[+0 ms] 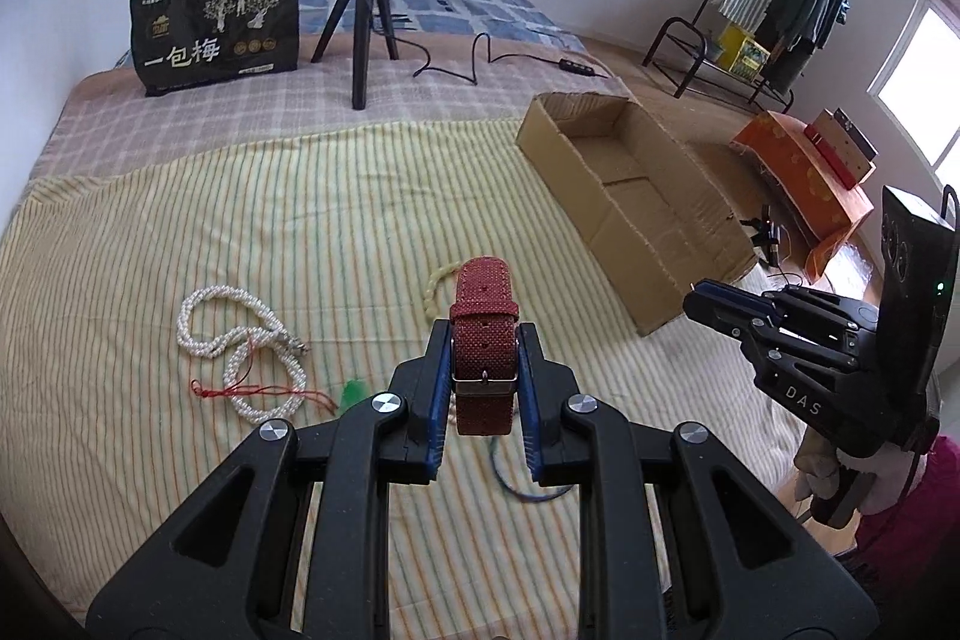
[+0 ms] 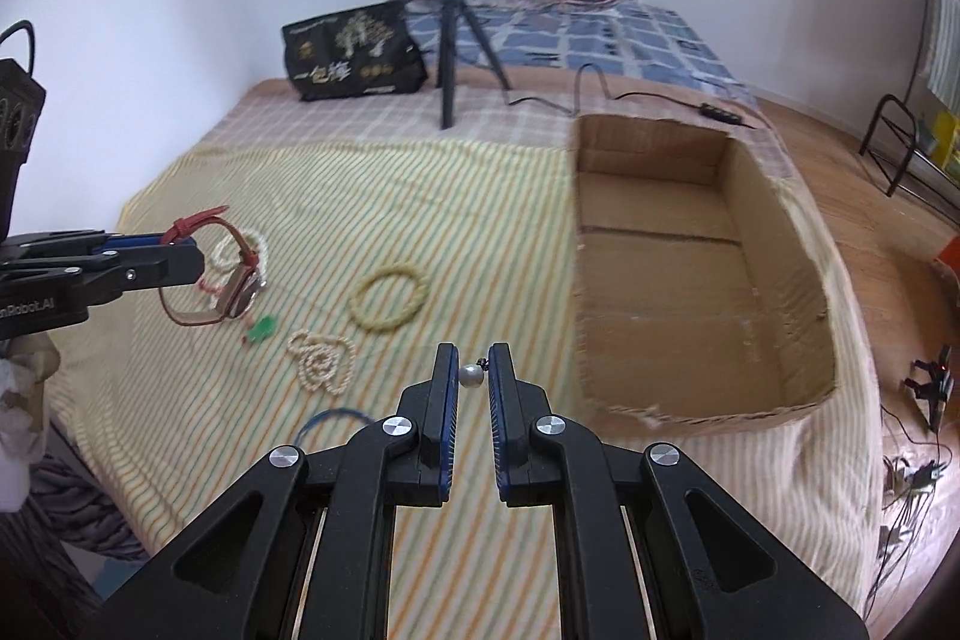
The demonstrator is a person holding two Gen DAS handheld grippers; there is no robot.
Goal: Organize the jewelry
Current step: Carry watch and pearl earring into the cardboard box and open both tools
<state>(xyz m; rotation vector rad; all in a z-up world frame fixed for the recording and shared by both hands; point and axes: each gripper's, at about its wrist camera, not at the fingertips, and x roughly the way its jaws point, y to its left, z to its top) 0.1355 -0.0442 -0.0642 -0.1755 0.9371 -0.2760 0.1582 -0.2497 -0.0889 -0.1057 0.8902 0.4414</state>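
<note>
Your left gripper [image 1: 483, 340] pinches the red watch [image 1: 485, 340] by its strap, lifted clear of the striped sheet [image 1: 180, 220]. Your right gripper [image 2: 474, 370] has its fingers nearly together on a small silver bead [image 2: 470, 375]. On the sheet lie the pearl strands [image 1: 240, 346], a yellow bangle [image 2: 389, 297] and a green charm [image 2: 261, 327]. The cardboard box [image 2: 774, 244] sits to the right.
</note>
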